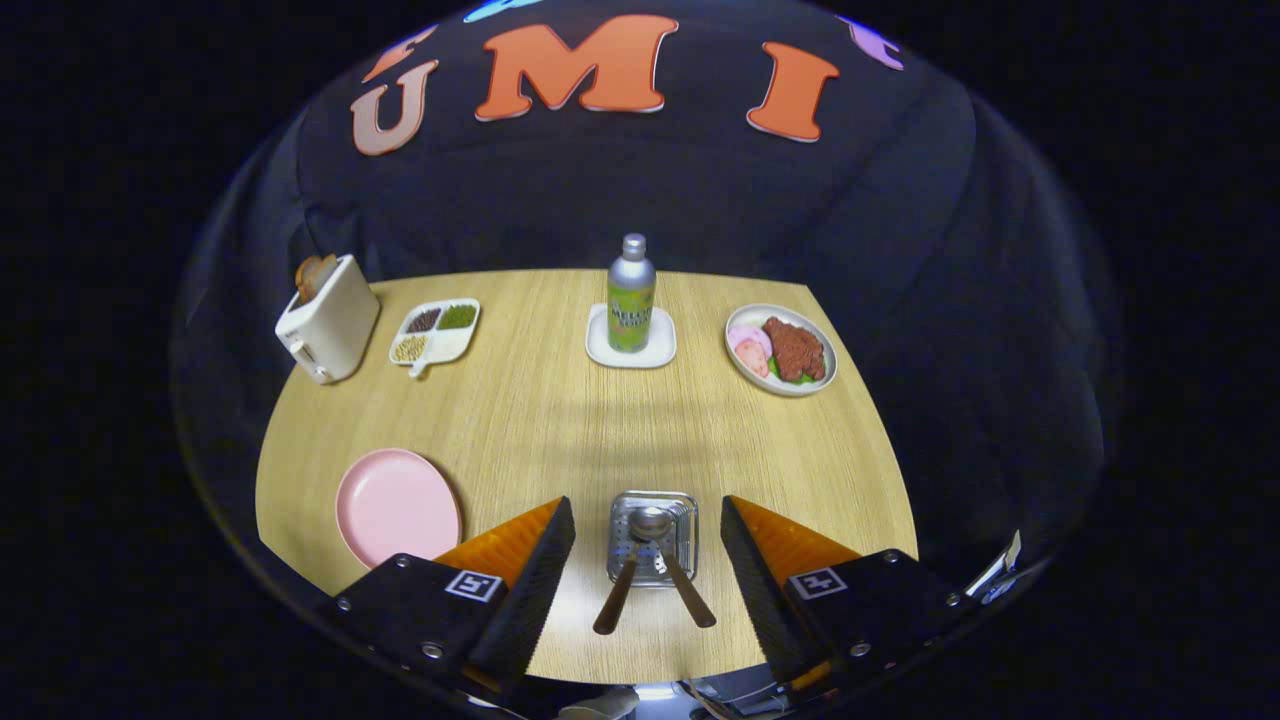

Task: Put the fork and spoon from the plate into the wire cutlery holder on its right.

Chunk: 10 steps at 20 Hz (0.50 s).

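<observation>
The gripper (pixel 648 545) hangs above the near edge of the table (pixel 560 420), looking down and forward along it. Its fingers (pixel 535 570) are spread wide and grip nothing; the two toothed inner faces stand well apart, one on each side of the holder (pixel 653 535).

The holder is a metal wire basket sitting on the table in the gap between the fingers, touching neither. The spoon (pixel 640 545) stands in it bowl up, its dark handle slanting out toward the left finger. The fork (pixel 685 590) leans the other way, handle toward the right finger, so the two handles cross into an upside-down V. The fork's head is lost among the wires.

The plate (pixel 397 508) is pink and lies to the left of the holder, just beyond the left finger.

Farther off stand a toaster (pixel 327 318), a divided tray (pixel 436 332), a bottle (pixel 631 295) on a small square dish (pixel 630 345), and a plate of food (pixel 781 350).
</observation>
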{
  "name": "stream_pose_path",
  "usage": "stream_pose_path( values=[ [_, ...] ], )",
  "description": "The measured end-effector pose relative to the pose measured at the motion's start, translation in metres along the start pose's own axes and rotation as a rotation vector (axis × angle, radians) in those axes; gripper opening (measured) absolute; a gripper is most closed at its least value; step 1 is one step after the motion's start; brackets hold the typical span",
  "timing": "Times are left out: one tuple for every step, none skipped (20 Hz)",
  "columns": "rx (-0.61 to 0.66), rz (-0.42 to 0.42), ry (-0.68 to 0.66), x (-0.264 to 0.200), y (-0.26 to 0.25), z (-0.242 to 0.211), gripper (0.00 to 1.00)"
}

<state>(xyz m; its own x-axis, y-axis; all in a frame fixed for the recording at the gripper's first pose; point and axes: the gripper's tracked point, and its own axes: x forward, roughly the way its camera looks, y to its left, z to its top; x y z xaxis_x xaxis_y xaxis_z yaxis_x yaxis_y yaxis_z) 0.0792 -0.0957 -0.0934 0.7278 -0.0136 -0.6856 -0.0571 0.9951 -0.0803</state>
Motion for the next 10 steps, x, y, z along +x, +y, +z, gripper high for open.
stream_pose_path(
  values=[
    [0.025,0.010,-0.063,-0.008,0.002,0.014,0.93],
    [0.056,0.018,-0.116,-0.017,0.003,0.026,0.98],
    [0.086,0.028,-0.158,-0.026,0.004,0.034,0.98],
    [0.112,0.040,-0.201,-0.036,0.004,0.042,0.98],
    [0.127,0.042,-0.236,-0.045,0.003,0.047,0.98],
    [0.129,0.036,-0.270,-0.052,0.000,0.052,0.98],
    [0.127,0.025,-0.296,-0.060,-0.002,0.055,0.98],
    [0.125,0.016,-0.323,-0.068,-0.004,0.058,0.98],
    [0.129,0.006,-0.355,-0.074,-0.006,0.062,0.98],
    [0.135,0.003,-0.374,-0.079,-0.006,0.064,0.98]
  ],
)
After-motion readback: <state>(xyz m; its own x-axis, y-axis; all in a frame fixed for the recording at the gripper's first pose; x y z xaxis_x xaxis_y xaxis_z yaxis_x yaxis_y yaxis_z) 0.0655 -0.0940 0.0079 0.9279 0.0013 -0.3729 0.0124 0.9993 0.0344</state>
